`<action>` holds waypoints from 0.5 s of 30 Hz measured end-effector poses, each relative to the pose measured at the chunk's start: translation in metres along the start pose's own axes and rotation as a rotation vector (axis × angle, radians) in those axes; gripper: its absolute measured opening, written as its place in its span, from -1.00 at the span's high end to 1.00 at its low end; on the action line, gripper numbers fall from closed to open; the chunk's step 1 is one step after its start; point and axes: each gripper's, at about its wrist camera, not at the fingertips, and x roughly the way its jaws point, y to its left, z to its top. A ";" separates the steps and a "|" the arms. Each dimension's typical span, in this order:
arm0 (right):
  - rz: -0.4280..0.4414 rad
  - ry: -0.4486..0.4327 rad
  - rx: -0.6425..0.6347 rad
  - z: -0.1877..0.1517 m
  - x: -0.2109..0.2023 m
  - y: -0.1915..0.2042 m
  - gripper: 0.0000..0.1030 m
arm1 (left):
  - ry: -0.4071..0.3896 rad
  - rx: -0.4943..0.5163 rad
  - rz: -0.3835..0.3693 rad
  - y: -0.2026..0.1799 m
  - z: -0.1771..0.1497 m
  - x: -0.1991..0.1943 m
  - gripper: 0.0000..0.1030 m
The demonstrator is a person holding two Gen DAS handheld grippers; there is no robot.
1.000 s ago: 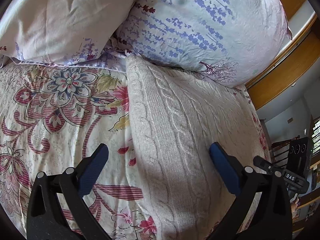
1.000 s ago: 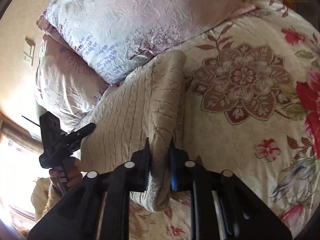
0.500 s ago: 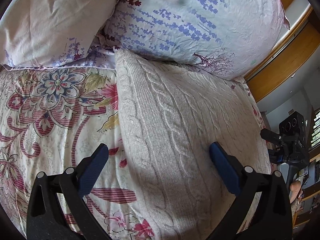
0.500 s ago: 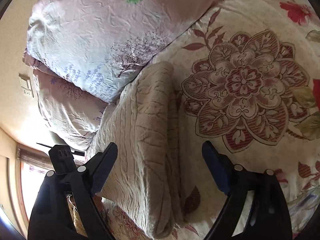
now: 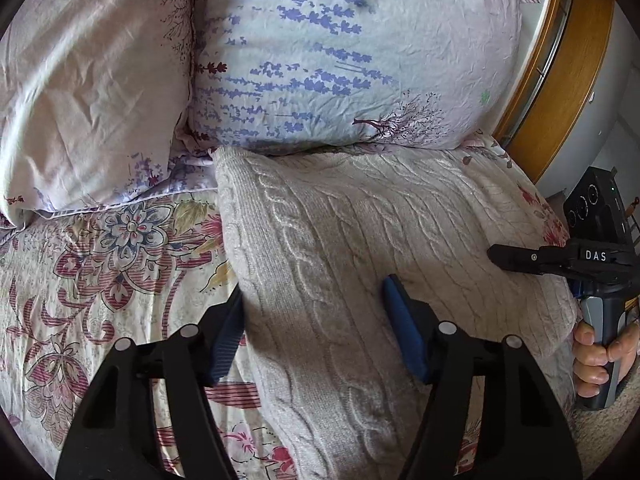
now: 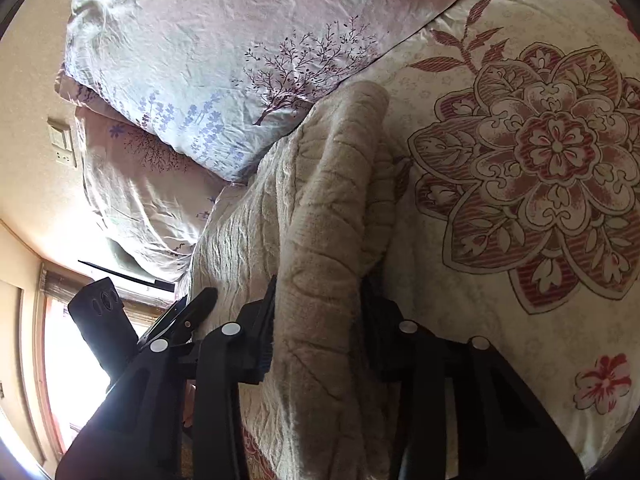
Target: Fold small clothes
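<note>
A cream cable-knit sweater (image 5: 360,248) lies folded on the floral bedspread, its top edge against a pillow. My left gripper (image 5: 316,328) straddles the sweater's left edge with its jaws closing. One blue pad sits beside the edge and the other rests on the knit, which lies flat between them. My right gripper (image 6: 320,320) is closing on the sweater's folded-over right edge (image 6: 332,208). That thick fold fills the gap between the pads. The right gripper (image 5: 520,258) also shows at the sweater's far side in the left wrist view, held by a hand (image 5: 592,356).
Two lavender-print pillows (image 5: 344,56) (image 5: 88,80) lie behind the sweater. The floral bedspread (image 6: 540,152) stretches to the sides. A wooden bed frame (image 5: 560,92) runs at the right. A wall switch (image 6: 62,148) and a bright window (image 6: 72,360) show on the far side.
The left jaws have narrowed and shifted onto the sweater's left edge. The right gripper let go of the fold, opened wide, then came down and closed around the folded edge again.
</note>
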 end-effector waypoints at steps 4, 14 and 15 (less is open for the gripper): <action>0.007 -0.015 0.000 -0.005 -0.001 0.003 0.37 | -0.012 -0.004 -0.009 0.006 -0.002 -0.009 0.09; 0.120 -0.028 -0.034 -0.012 0.012 0.050 0.43 | -0.045 -0.142 -0.097 0.066 -0.015 -0.056 0.53; 0.127 -0.016 -0.057 -0.015 0.018 0.060 0.43 | -0.060 -0.145 -0.073 0.076 -0.017 -0.067 0.67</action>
